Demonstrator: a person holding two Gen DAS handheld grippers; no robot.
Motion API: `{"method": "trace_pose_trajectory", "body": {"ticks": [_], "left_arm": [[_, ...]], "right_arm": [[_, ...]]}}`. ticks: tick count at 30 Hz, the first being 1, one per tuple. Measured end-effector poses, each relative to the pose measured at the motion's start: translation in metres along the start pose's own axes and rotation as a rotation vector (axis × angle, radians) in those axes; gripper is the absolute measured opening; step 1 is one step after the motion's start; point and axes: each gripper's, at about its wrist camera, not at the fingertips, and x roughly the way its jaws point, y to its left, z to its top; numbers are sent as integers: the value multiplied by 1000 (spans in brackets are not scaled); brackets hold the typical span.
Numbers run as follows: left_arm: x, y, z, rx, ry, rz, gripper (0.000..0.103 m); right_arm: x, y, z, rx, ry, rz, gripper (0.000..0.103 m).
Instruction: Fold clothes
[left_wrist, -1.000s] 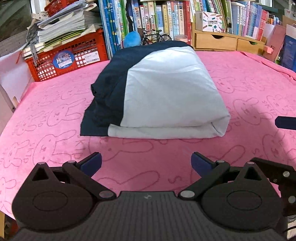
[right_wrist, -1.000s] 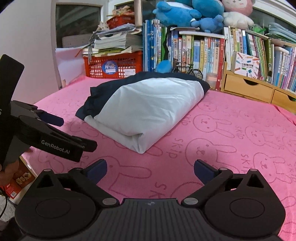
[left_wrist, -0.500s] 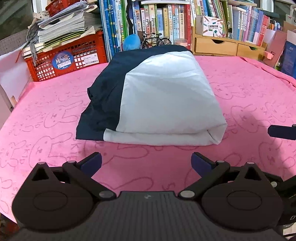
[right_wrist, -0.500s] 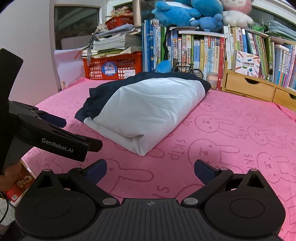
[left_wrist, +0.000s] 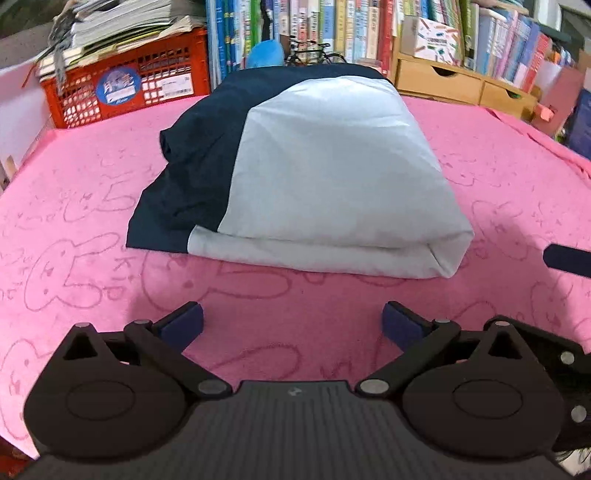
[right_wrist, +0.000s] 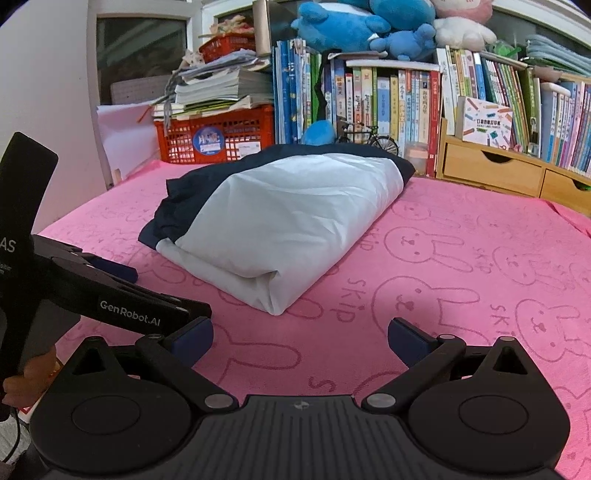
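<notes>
Looking along the left gripper (left_wrist: 291, 321), spread wide and empty, the folded garment (left_wrist: 332, 177) lies puffy, smooth, navy-and-white on the pink bunny-print towel (left_wrist: 74, 229). Only the right view shows plush toys (right_wrist: 369, 22); the right gripper (right_wrist: 300, 338) gapes empty.

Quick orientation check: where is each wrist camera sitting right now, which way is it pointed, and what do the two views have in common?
Left wrist: sits behind the open left gripper, low over the pink bunny towel, facing the folded garment head-on; a right fingertip pokes in at the right edge.
Right wrist: sits behind the open right gripper, facing the garment's corner; the left gripper and a hand show at left.
Shared: garment, towel, red crate, bookshelf.
</notes>
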Motion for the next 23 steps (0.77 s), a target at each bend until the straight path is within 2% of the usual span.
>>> {"method": "trace_pose_trajectory", "body": {"ticks": [6,23], "left_arm": [[-2,-4,-12,-25,-86,24,103],[-2,0,-9,-30,-69,12,103]], "right_arm": [[5,3,-1,0,-13,-15,103],[15,1,-1,17,14,-21,103]]}}
